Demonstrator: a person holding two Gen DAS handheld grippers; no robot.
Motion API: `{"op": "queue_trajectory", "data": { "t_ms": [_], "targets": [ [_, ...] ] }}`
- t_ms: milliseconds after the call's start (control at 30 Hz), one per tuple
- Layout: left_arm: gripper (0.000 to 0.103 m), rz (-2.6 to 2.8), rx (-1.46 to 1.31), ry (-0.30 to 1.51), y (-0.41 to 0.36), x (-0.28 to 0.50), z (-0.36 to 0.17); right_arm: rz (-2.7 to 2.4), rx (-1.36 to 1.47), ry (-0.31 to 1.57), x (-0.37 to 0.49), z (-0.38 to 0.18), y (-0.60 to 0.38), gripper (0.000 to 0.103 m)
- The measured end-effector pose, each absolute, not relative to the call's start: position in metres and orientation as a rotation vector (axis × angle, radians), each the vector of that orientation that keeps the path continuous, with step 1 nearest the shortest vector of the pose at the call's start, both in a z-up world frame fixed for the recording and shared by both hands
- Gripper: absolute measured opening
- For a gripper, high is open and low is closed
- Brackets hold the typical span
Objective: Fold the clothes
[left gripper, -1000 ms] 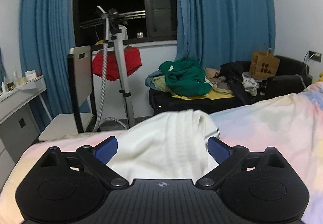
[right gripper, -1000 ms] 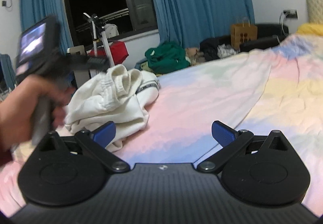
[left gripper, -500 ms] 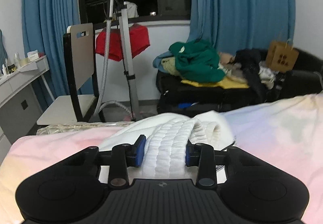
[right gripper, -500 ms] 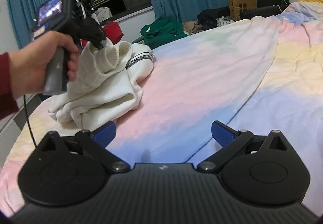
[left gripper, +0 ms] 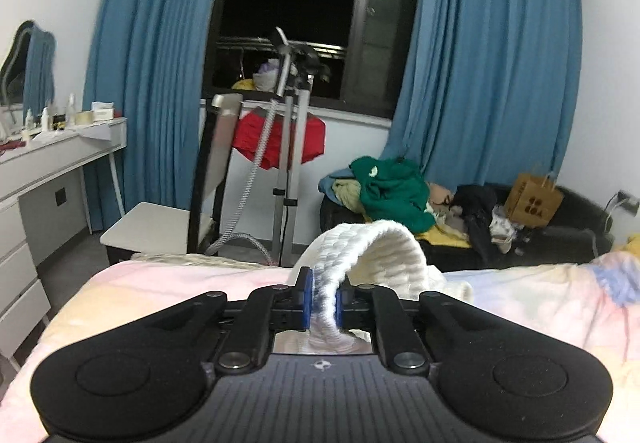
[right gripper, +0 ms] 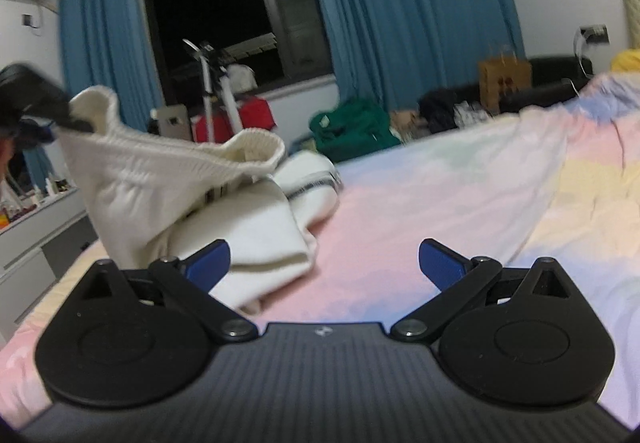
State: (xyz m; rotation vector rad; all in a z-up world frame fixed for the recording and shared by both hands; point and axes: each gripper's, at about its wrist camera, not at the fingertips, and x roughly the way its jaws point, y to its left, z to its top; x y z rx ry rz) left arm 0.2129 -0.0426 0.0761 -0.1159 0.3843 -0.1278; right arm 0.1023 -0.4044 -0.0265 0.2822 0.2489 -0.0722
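Observation:
A cream white knitted garment [right gripper: 208, 203] lies bunched on the pastel bedsheet [right gripper: 460, 179]. My left gripper [left gripper: 322, 301] is shut on its ribbed hem [left gripper: 360, 247] and holds that edge lifted above the bed; it shows at the far left of the right wrist view [right gripper: 44, 115]. My right gripper [right gripper: 324, 261] is open and empty, low over the sheet just right of the garment's folded lower part.
A chair [left gripper: 180, 219] and a garment steamer stand [left gripper: 290, 163] are beyond the bed's foot. A dark sofa piled with clothes, topped by a green one [left gripper: 390, 191], and a paper bag [left gripper: 532, 199] stand under the window. A white dresser [left gripper: 44, 171] is at left.
My left gripper closed on the garment's ribbed hem and lifted it up off the bed. My right gripper stayed open and moved closer to the garment.

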Motion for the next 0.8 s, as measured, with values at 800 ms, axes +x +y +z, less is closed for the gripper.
{"op": "queue_trajectory", "data": {
  "t_ms": [800],
  "targets": [
    [0.011, 0.029, -0.354, 0.530, 0.138, 0.118, -0.049, 0.152, -0.154, 0.491, 0.154, -0.068, -0.302, 0.069]
  ]
}}
